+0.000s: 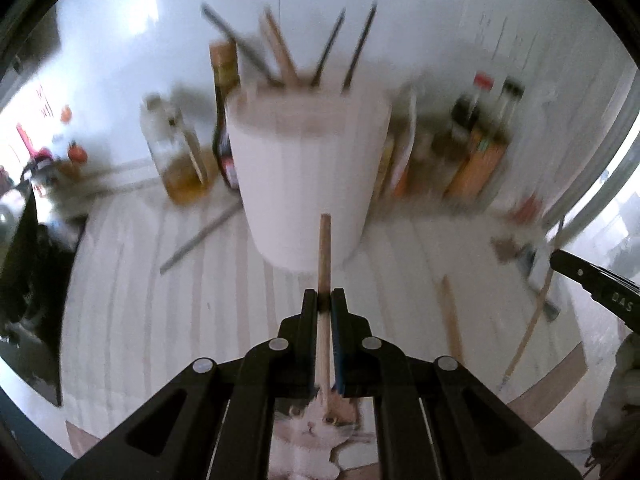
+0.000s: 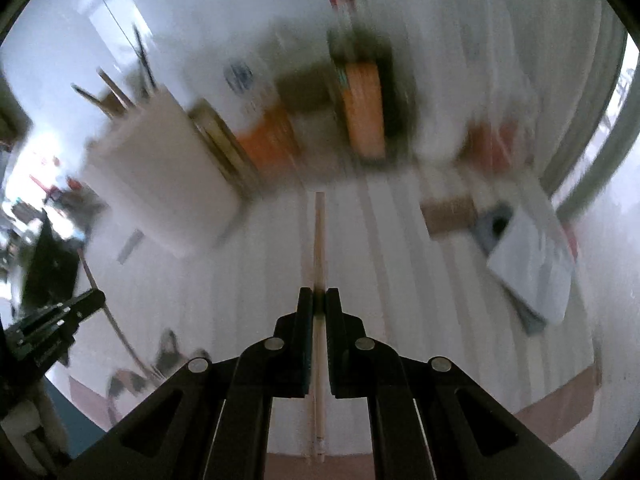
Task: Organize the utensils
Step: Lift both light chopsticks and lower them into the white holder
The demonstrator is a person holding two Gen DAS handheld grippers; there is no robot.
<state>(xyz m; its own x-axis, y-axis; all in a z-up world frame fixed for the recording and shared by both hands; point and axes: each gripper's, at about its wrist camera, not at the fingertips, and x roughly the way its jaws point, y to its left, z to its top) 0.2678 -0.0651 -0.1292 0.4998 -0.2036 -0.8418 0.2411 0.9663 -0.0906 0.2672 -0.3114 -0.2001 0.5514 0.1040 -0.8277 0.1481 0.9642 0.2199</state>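
left claw (image 1: 325,300) clamped on a wooden chopstick (image 1: 324,248), tip up in front of the white utensil holder (image 1: 308,176). right claw (image 2: 319,300) clamped on a pale chopstick (image 2: 319,240), holder up and to the left of it in that view. already standing in the holder: dark and wooden sticks (image 1: 280,52), fanned across the mouth. still lying on the striped desk (image 1: 140,280): a grey stick (image 1: 200,240) left of the holder base, another wooden stick (image 1: 452,312) to the right of it, a long-handled piece (image 1: 528,332) further right.

probable step: carry both chopsticks over the holder rim and drop in. best done one at a time, left first, since the holder sits straight ahead of it. tilt toward vertical, aim for a gap between the standing sticks, lower the end past the rim before letting go. bottles (image 1: 176,152) crowd just beside and behind the holder; approach from the front to avoid knocking them. grip kept firm until then: a thin stick pivots easily.
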